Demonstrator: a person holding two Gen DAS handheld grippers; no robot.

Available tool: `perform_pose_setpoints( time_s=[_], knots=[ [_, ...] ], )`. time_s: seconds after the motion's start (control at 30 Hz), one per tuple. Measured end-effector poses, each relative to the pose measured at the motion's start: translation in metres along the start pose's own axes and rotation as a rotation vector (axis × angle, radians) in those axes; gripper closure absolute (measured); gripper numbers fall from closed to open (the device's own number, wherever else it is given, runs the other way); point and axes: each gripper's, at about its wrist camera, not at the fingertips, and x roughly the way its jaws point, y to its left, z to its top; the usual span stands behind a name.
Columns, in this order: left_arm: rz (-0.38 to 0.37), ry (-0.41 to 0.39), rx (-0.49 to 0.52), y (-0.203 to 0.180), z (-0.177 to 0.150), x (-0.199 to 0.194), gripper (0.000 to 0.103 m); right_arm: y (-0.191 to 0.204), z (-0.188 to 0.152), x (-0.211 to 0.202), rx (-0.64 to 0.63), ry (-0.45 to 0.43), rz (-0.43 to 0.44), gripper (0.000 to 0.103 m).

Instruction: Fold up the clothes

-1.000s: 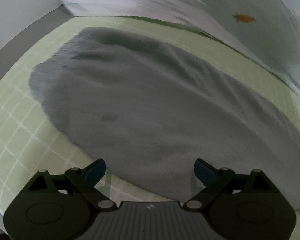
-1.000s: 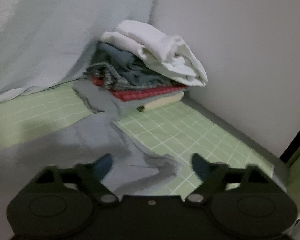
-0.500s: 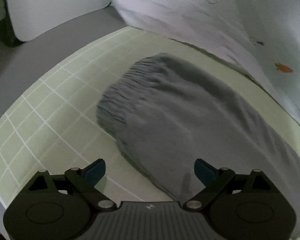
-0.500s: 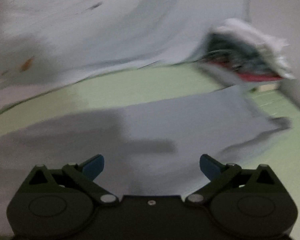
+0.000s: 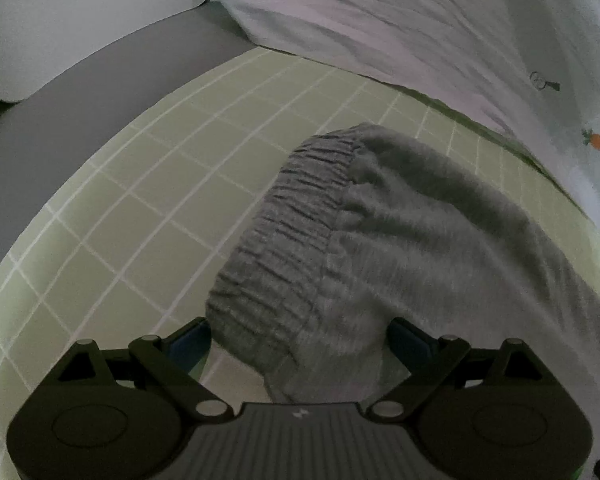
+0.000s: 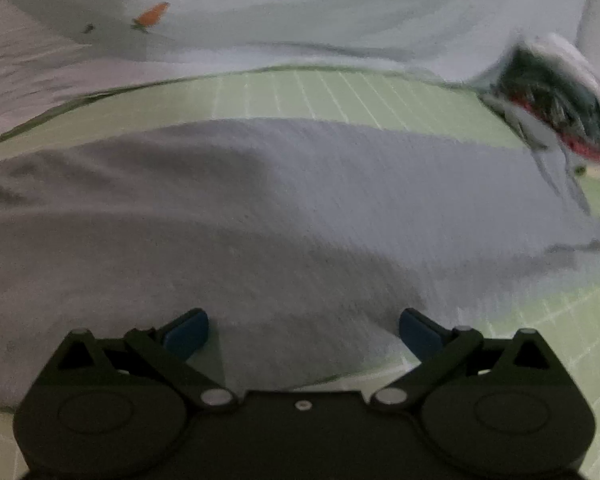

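Both my tongs gape wide, holding nothing. Left tongs (image 5: 298,340) straddle the waistband end of the grey pants (image 5: 400,248), flat on the green grid mat (image 5: 148,184). Right tongs (image 6: 303,330) hover over the pants' cloth; clothes pile (image 6: 556,96) far right.

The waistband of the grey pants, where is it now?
In the left wrist view the waistband lies on the green mat, left end of the grey pants, its near corner between the open left tongs.
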Motion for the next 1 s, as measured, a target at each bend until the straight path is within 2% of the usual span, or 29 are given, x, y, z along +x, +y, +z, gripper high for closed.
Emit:
perform_pose_setpoints(
  time_s=[0.03,0.07,0.1,0.13,0.17,0.27,0.3,0.4,0.53,0.6,0.67,0.77,0.83,0.9,1.0],
  knots=[
    [0.01,-0.005,-0.002,-0.002,0.0,0.001,0.009,-0.004,0.0,0.001,0.025,0.012,0.007,0.0],
    [0.02,-0.013,-0.012,-0.003,0.0,0.0,0.015,-0.007,0.001,0.002,0.051,0.024,0.015,0.0],
    [0.037,-0.028,-0.013,-0.005,0.0,-0.002,0.029,-0.011,0.001,0.003,0.076,0.035,0.021,0.0],
    [0.054,-0.043,-0.014,-0.006,0.0,-0.003,0.034,-0.013,0.001,0.004,0.099,0.039,0.022,0.0],
    [0.055,-0.05,-0.008,-0.006,0.0,-0.004,0.047,-0.017,0.002,0.005,0.113,0.041,0.024,0.0],
    [0.049,-0.062,-0.035,-0.006,0.003,-0.006,0.067,-0.024,0.004,0.007,0.15,0.035,0.017,0.0],
    [0.047,-0.065,-0.044,-0.006,0.004,-0.006,0.07,-0.026,0.005,0.007,0.16,0.032,0.01,0.0],
    [0.106,-0.1,-0.081,-0.002,0.009,-0.013,0.073,-0.04,0.011,0.009,0.181,0.022,0.0,0.0],
    [0.234,-0.16,-0.118,0.017,0.017,-0.028,0.074,-0.061,0.014,0.003,0.214,-0.014,-0.005,0.0],
    [0.251,-0.199,-0.131,0.026,0.021,-0.04,0.074,-0.069,0.013,0.001,0.228,-0.022,-0.002,0.0],
    [0.241,-0.224,-0.153,0.03,0.024,-0.053,0.075,-0.073,0.009,0.0,0.24,-0.022,-0.002,0.0],
    [0.201,-0.263,-0.128,0.017,0.023,-0.069,0.076,-0.077,0.002,0.002,0.275,-0.012,0.003,0.0],
    [0.182,-0.291,-0.061,-0.004,0.019,-0.08,0.077,-0.08,-0.001,0.004,0.298,-0.008,0.005,0.0],
    [0.132,-0.302,-0.009,-0.026,0.015,-0.088,0.079,-0.082,-0.004,0.005,0.313,-0.009,0.007,0.0],
    [0.015,-0.284,0.085,-0.066,0.005,-0.095,0.081,-0.085,-0.007,0.007,0.33,-0.01,0.01,0.0]
  ],
)
